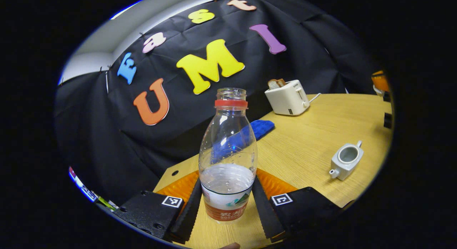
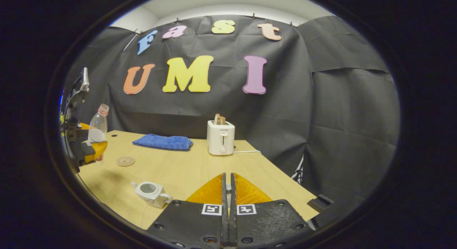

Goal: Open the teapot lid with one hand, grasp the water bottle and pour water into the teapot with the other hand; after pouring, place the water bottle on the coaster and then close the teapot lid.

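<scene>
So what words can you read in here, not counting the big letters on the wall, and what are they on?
"SUPOR": a small word on the front of the toaster, just readable in the right gripper view.
Water bottle: its label has print, too small and curved to read surely.
Left gripper and right gripper: square black-and-white code marks, no words.
Teapot and coaster: no writing to see.

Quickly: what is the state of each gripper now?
Left gripper: closed on the bottle.
Right gripper: closed; whether it holds anything cannot be told.
</scene>
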`<action>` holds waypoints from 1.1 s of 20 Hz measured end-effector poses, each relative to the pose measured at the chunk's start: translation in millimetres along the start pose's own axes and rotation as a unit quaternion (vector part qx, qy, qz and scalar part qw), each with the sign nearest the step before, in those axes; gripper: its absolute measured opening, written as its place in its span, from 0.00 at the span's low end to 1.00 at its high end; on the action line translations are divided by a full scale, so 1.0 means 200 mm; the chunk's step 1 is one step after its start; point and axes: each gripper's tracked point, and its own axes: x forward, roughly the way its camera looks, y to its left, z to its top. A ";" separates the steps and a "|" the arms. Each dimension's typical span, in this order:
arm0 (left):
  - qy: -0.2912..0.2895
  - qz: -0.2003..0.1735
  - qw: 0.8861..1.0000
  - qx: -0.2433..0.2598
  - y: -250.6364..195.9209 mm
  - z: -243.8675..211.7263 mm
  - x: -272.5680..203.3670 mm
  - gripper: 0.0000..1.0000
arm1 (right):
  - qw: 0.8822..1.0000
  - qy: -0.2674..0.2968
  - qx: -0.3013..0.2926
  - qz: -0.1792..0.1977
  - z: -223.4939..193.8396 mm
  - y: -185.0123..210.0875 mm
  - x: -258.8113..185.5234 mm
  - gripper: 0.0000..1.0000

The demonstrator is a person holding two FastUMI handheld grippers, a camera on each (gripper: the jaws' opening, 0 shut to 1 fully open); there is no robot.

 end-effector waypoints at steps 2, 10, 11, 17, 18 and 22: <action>0.007 0.009 0.998 -0.054 0.04 -0.03 0.06 0.75 | 1.000 -0.001 -0.003 -0.001 0.00 0.00 0.00 0.01; -0.021 0.030 0.986 -0.161 0.15 -0.01 0.32 0.76 | 1.000 0.004 -0.001 -0.002 -0.03 0.01 0.02 0.00; -0.025 0.027 0.986 -0.165 0.14 -0.01 0.36 0.77 | 1.000 0.003 0.001 -0.004 -0.03 0.00 0.03 0.01; -0.021 0.006 0.977 -0.210 0.09 -0.02 0.58 0.77 | 1.000 0.010 0.001 0.000 -0.09 0.03 0.07 0.01; -0.023 0.002 0.977 -0.213 0.07 -0.02 0.60 0.77 | 1.000 0.014 0.000 0.001 -0.11 0.03 0.08 0.01; -0.024 -0.009 0.975 -0.221 0.03 -0.05 0.68 0.77 | 1.000 0.028 -0.007 0.006 -0.16 0.06 0.11 0.00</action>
